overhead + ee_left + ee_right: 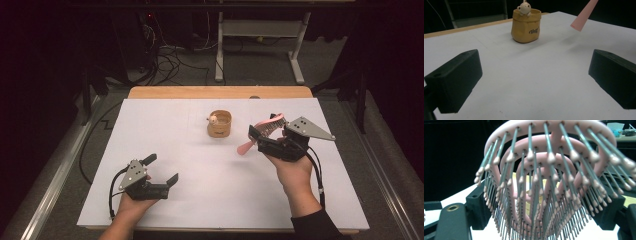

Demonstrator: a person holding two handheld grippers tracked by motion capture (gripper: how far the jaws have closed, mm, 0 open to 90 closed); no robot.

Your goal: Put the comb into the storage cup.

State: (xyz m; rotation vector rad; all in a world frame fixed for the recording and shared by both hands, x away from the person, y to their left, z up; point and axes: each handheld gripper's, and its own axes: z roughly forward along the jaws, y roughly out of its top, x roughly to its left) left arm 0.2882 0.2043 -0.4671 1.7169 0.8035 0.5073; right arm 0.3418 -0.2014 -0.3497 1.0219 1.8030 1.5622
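While gripping hairbrush (264, 131), right tongs (262, 134) raised

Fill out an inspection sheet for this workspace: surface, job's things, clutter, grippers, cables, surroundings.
Surface: white sheet over a wooden table, bare around the things.
Job's things: pink brush held off the sheet, handle pointing left; tan cup with a small figure on its rim, upright at centre.
Clutter: nothing seen.
Grippers: left gripper open, empty, near the front left; right gripper shut on the brush, right of the cup.
Cables: one trails from each gripper; a tangle lies on the floor behind.
Surroundings: dark room, white desk frame beyond the table.
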